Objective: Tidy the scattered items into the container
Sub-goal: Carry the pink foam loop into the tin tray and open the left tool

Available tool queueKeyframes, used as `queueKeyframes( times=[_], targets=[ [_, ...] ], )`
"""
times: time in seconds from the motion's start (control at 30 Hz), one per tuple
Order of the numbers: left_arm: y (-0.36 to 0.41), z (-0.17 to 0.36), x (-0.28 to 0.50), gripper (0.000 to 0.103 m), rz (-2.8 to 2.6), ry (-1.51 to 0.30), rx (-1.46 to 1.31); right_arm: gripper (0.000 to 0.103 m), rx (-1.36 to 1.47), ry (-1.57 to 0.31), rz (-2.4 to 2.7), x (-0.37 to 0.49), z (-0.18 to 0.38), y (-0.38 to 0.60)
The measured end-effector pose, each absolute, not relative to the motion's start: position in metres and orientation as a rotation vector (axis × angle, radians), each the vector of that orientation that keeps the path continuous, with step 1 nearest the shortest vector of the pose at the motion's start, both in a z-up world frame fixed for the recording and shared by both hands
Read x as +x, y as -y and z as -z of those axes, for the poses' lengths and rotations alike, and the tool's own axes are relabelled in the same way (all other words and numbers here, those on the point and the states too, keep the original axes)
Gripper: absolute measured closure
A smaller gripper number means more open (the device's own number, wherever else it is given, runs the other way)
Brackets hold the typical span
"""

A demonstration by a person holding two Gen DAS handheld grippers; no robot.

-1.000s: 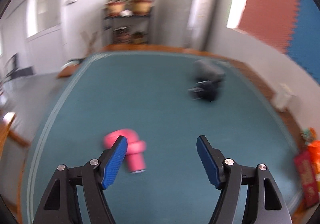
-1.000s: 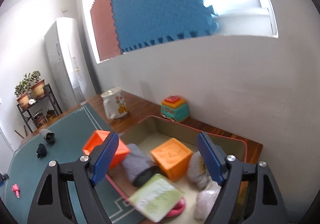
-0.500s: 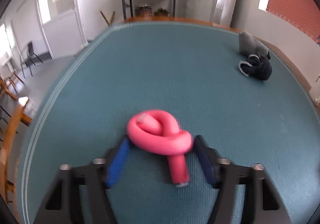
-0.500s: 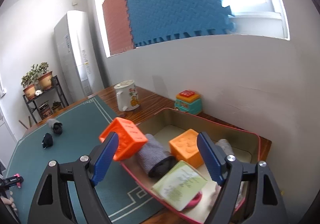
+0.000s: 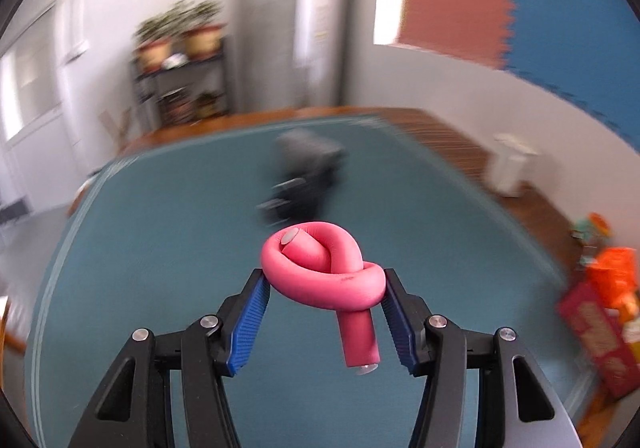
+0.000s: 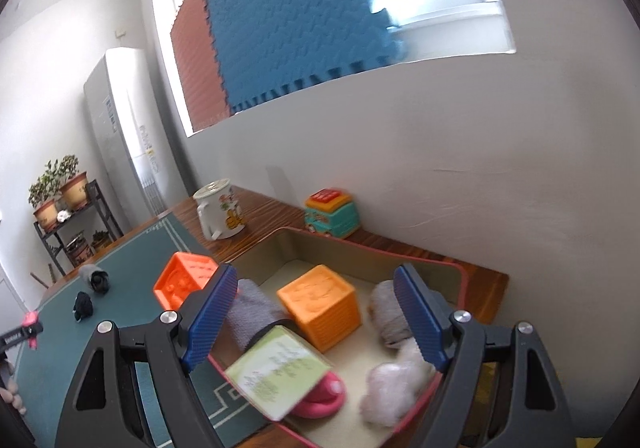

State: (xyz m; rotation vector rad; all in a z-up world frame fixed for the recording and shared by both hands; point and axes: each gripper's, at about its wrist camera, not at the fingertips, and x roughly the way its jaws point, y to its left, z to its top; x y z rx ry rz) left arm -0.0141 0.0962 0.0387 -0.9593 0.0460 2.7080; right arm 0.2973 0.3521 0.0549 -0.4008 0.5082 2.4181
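Knotted pink foam tube, flat on teal carpet a second ago, now clamped in just-closed left gripper and lifted, bound for red container; right gripper hovering unclenched, empty.

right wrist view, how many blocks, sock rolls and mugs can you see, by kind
blocks: 2, a red-orange block on the box's rim and an orange block inside
sock rolls: 6, four in the box, a grey-black roll and a black roll on the mat
mugs: 1, a white mug
total: 9
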Motion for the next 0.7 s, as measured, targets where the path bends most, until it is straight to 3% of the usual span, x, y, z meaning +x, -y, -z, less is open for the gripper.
queueKeyframes(
  times=[0.37, 0.7],
  targets=[
    [-0.273, -0.094, 0.042, 0.045, -2.344, -0.175, -0.773, 0.020, -0.401, -0.561, -2.388, 0.324, -0.048, -0.383],
    [-0.362, -0.077, 0.052, 0.045, -2.158, -0.227, -0.805, 0.020, -0.405, -0.611, -2.391, 0.331, -0.037, -0.400]
  ],
)
